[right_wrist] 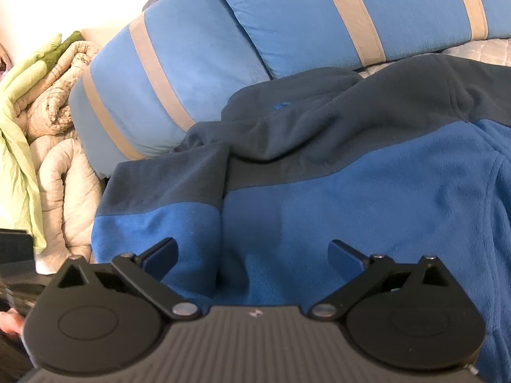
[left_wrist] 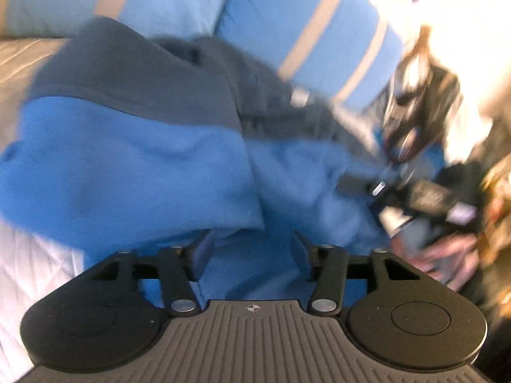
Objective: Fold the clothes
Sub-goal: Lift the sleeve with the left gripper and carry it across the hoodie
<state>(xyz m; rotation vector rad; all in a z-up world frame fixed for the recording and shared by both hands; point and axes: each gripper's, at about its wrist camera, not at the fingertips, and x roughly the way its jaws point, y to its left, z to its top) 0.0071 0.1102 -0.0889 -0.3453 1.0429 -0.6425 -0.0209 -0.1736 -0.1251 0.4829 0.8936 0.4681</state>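
Blue fleece jacket [right_wrist: 367, 198] with a dark navy yoke and collar fills both views, spread on a pale quilted bed cover [left_wrist: 28, 265]. It lies just in front of two blue pillows [right_wrist: 287, 22] with tan stripes; the navy collar end touches the nearer pillow. No brand mark or writing is readable on the jacket; a tiny blue spot sits on the navy collar, too small to read.

Beside the pillows in the right wrist view is a bunched beige quilt [right_wrist: 60, 102] with light green bedding [right_wrist: 19, 127] against it.

Left gripper [left_wrist: 252, 249]: jaws parted about halfway, blue fleece bunched between the fingers, pads not pressing it. This view is motion-blurred.

Right gripper [right_wrist: 252, 252]: jaws spread wide, poised over the blue body of the jacket, a fold of fleece between the fingers but nothing pinched. It also shows in the left wrist view as a blurred black device [left_wrist: 428, 198] at the jacket's edge, with a person's hand [left_wrist: 447, 255] under it. A pale label on that device is too blurred to read.
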